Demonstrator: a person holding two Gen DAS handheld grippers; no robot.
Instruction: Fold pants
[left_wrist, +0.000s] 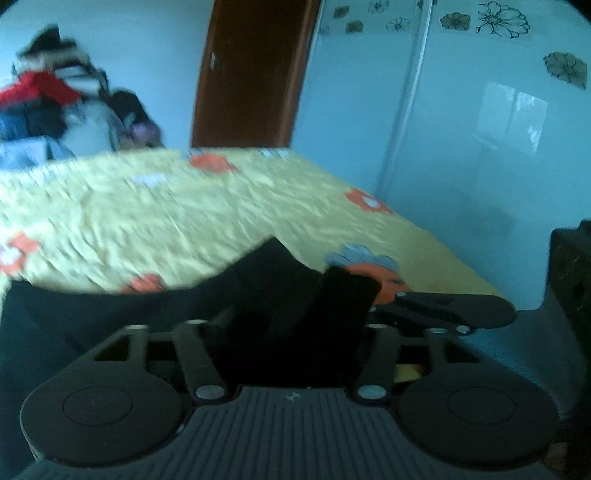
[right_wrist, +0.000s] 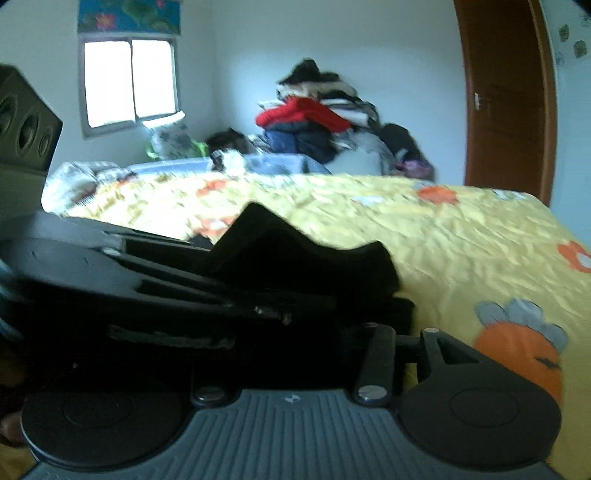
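Black pants hang bunched between my two tools above a bed spread with a yellow quilt printed with orange flowers. In the left wrist view, my left gripper is closed on a fold of the dark cloth, which rises to a peak at about 12 o'clock from the fingers and trails away toward 9 o'clock in a long sagging edge. My right gripper shows there too, a black linkage reaching in from 3 o'clock, close beside the same bunch of fabric. In the right wrist view, my right gripper is buried in the pants; the cloth covers the fingers, so I cannot tell how far they are closed, though the fabric stands up in two humps right over them. The left gripper crosses that view from 9 o'clock, lying against the fabric. Beyond the quilt, at 12 o'clock, a heap of clothes topped with a red garment sits against the wall, with a window at 10 o'clock and a brown door at 2 o'clock. Both views are blurred.
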